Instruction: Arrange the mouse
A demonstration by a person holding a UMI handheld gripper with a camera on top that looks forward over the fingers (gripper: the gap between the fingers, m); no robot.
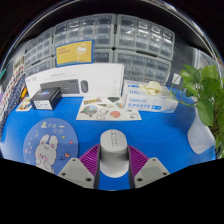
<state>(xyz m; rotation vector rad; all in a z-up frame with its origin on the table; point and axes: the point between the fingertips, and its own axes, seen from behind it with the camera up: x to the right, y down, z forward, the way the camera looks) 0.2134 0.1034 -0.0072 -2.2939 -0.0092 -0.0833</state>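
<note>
A grey computer mouse [113,150] sits between my gripper's [113,163] two fingers, its front end pointing away from me over the blue table [165,132]. Both purple pads [92,157] press against its sides, so the gripper is shut on it. The mouse's rear end is hidden under the gripper body. A round mouse mat [48,142] with a cartoon figure lies to the left of the fingers.
Beyond the fingers lie a flat illustrated card [108,107], a black box [46,97], a white keyboard box [78,78] and a white-blue box [150,97]. A green plant [207,95] stands at the right. Clear storage drawers [110,40] line the back.
</note>
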